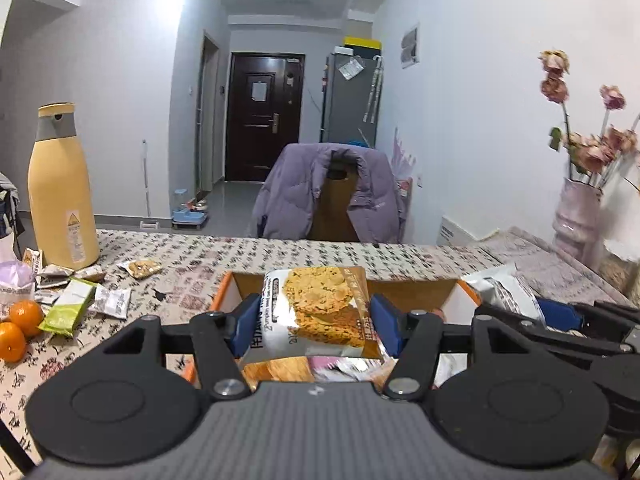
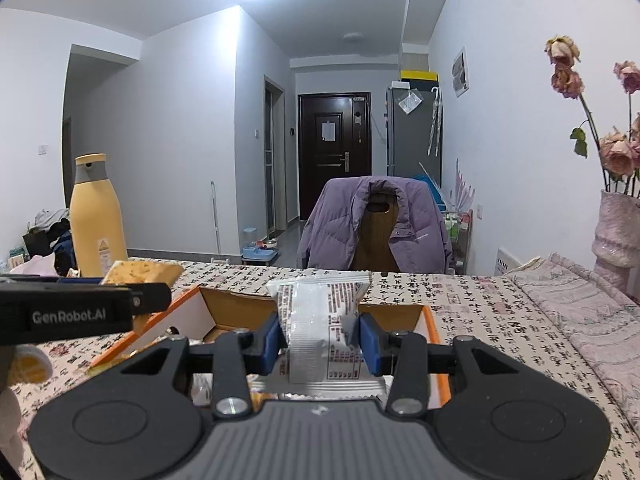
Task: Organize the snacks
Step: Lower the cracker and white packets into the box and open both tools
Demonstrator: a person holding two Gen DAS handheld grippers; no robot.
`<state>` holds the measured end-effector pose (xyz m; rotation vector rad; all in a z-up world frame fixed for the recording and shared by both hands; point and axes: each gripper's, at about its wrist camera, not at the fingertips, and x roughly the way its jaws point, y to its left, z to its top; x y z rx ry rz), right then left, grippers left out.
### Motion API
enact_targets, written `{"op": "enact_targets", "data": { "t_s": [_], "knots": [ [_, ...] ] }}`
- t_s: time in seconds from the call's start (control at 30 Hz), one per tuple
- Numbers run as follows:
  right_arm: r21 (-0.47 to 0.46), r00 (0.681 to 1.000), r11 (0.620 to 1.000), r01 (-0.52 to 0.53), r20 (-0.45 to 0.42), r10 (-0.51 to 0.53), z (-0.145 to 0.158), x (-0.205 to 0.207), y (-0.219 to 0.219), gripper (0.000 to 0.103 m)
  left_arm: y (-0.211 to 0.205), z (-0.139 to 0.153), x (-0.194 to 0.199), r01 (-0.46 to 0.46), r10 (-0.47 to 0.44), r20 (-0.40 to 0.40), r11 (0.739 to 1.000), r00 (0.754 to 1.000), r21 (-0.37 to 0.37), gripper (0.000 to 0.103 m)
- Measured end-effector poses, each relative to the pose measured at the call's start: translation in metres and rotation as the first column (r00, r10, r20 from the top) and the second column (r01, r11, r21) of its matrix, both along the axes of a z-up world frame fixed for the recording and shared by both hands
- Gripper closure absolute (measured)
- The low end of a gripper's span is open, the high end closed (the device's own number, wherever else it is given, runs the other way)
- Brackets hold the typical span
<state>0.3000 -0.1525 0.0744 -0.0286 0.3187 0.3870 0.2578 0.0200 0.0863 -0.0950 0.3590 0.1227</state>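
My left gripper is shut on a cookie packet with oat biscuits printed on it, held above an open orange-edged cardboard box that has other packets inside. My right gripper is shut on a white and silver snack packet, also held over the same box. The right gripper shows in the left wrist view at the right, with its packet. The left gripper shows in the right wrist view at the left, with its cookie packet.
Several loose snack packets, a green carton and two oranges lie on the table's left. A tall yellow bottle stands behind them. A pink vase with dried roses stands at the right. A chair with a purple jacket is beyond the table.
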Motion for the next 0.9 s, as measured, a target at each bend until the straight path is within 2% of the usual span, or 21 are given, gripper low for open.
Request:
{"op": "enact_targets", "data": {
  "t_s": [0.23, 0.6, 0.7, 0.77, 0.83, 0.87, 0.9],
  "knots": [
    [-0.008, 1.0, 1.0, -0.002, -0.01, 0.002, -0.01, 0.027, 0.022, 0.063, 0.012, -0.01, 0.026, -0.072, 0.071, 0.032, 0.997, 0.997, 0.02, 0.042],
    [-0.013, 1.0, 1.0, 0.012, -0.009, -0.012, -0.04, 0.039, 0.025, 0.063, 0.018, -0.036, 0.038, -0.079, 0.077, 0.042, 0.996, 0.996, 0.042, 0.042],
    [-0.01, 1.0, 1.0, 0.002, -0.015, -0.002, -0.043, 0.038, 0.025, 0.062, 0.019, -0.039, 0.037, -0.079, 0.077, 0.043, 0.996, 0.996, 0.045, 0.04],
    [-0.011, 1.0, 1.0, 0.006, -0.023, -0.006, -0.045, 0.038, 0.024, 0.06, 0.02, -0.04, 0.036, -0.084, 0.082, 0.051, 0.996, 0.995, 0.044, 0.033],
    [-0.002, 0.999, 1.0, 0.008, -0.035, -0.008, -0.045, 0.039, 0.021, 0.048, 0.022, -0.04, 0.033, -0.091, 0.089, 0.064, 0.995, 0.994, 0.038, 0.023],
    [0.008, 0.999, 1.0, 0.009, -0.038, -0.009, -0.045, 0.04, 0.019, 0.037, 0.023, -0.039, 0.032, -0.095, 0.093, 0.069, 0.995, 0.993, 0.034, 0.021],
    [0.015, 0.999, 1.0, 0.014, -0.035, -0.013, -0.044, 0.039, 0.017, 0.024, 0.024, -0.038, 0.03, -0.103, 0.101, 0.075, 0.994, 0.992, 0.027, 0.012]
  ]
}}
